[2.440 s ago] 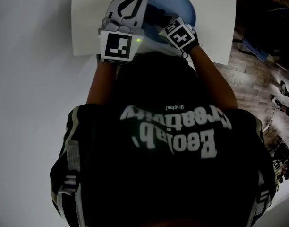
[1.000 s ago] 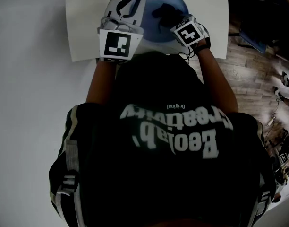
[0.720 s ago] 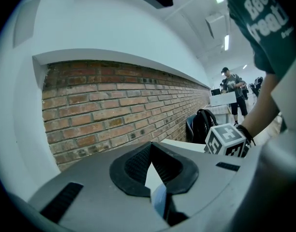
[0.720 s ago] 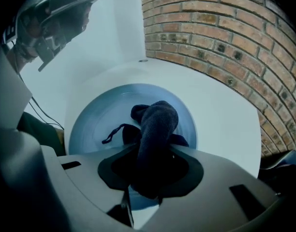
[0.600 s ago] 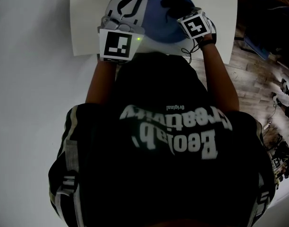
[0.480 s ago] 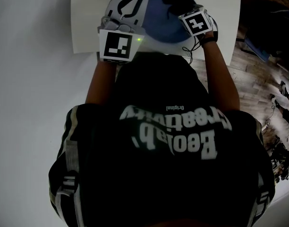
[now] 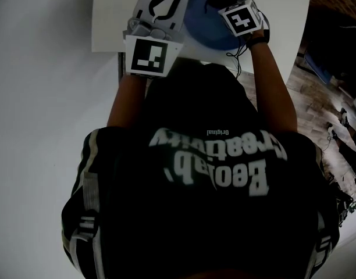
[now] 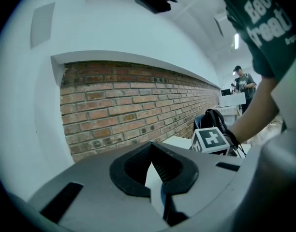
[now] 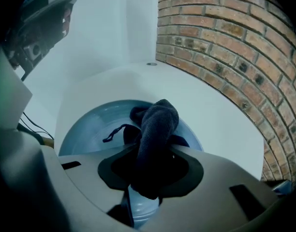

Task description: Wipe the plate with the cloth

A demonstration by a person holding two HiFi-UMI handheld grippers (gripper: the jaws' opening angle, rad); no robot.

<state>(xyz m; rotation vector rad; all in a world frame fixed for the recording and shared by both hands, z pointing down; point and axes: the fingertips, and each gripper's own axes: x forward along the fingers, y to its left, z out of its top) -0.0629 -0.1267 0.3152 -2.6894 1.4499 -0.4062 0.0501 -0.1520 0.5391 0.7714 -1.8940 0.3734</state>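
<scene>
Over blue plate [image 9: 87, 124], right claw [image 9: 150, 170] pinching bunched dark cloth [image 9: 157, 122], left claw [image 8: 155, 170] gripping rim [image 8: 154, 180]

A red brick wall [image 8: 138, 105] runs behind the white surface [image 7: 108, 16], and a white wall [image 8: 114, 28] section overhangs the brickwork. Wood-plank floor [image 7: 317, 97] lies to the right of the surface. One ceiling light [image 8: 236, 41] strip is lit. A dark bag [image 8: 213, 120] sits near the brick wall.

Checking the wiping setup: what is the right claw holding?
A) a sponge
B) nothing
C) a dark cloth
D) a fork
C: in the right gripper view, the right claw is clamped on the dark cloth, which bunches up over the blue plate.
</scene>
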